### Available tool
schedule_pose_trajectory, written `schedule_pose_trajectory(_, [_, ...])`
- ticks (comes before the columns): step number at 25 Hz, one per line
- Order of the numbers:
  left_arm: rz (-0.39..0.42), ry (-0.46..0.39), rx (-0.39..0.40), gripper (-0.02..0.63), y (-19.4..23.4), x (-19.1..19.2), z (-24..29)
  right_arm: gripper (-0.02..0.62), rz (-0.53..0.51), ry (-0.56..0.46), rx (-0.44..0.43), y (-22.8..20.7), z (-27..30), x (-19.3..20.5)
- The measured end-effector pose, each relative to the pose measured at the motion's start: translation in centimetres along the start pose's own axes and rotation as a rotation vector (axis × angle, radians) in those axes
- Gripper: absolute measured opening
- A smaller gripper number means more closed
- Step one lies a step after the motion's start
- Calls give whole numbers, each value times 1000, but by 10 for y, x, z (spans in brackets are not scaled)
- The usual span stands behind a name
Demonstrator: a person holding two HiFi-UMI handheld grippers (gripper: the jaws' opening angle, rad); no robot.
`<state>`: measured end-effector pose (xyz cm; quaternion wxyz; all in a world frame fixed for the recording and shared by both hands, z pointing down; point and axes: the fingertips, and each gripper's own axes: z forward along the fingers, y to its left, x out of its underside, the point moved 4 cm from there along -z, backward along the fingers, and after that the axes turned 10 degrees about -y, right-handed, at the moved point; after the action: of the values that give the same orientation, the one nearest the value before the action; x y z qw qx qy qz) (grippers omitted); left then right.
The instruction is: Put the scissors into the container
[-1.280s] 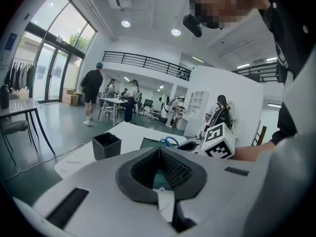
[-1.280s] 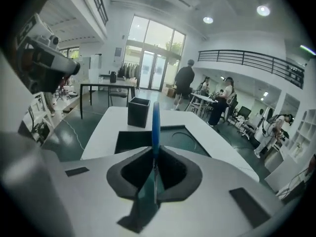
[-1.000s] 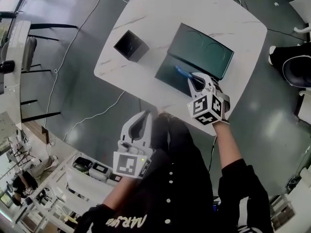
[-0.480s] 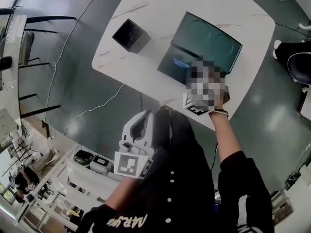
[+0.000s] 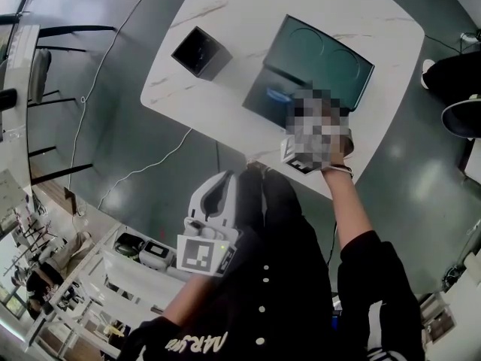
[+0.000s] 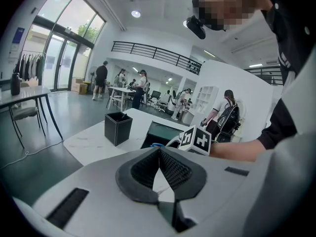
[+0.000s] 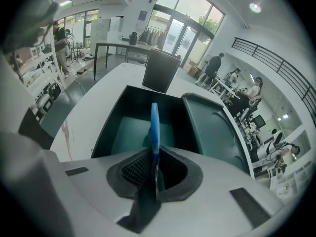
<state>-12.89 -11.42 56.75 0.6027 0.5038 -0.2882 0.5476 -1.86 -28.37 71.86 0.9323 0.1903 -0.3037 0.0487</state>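
My right tool (image 7: 154,152) has moved over the container (image 7: 129,132) at twelve o'clock, jaws opening around the scissors (image 7: 154,122). Drop looks imminent. Left tool (image 6: 159,149) sits closed, empty.

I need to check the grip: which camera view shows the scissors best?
The right gripper view: the scissors stand blue-handled between the right gripper's opening jaws, over the open container. The head view shows only a blue bit; the left gripper view, a blue sliver.

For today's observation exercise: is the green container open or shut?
Open: the lid lies beside the container on the table, interior exposed.
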Motion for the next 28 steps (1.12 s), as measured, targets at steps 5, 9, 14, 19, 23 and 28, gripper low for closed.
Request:
schedule_pose_trajectory(5, [1, -7, -14, 28, 3, -4, -1, 91, 26, 14, -29, 7, 0, 1])
schedule_pose_trajectory(9, [3, -5, -19, 29, 3, -7, 1, 135, 78, 24, -72, 9, -2, 2])
schedule_pose_trajectory(14, [12, -14, -6, 28, 0, -12, 4, 138, 146, 22, -104, 6, -6, 3])
schedule_pose_trajectory(19, [39, -55, 17, 28, -7, -33, 4, 67, 176, -29, -39, -13, -33, -8])
schedule_pose_trajectory(23, [76, -104, 43, 28, -18, -63, 5, 44, 280, -116, 73, -36, -76, -22])
schedule_pose_trajectory(28, [116, -175, 83, 28, -34, -101, 6, 14, 503, -312, 151, -61, -140, -46])
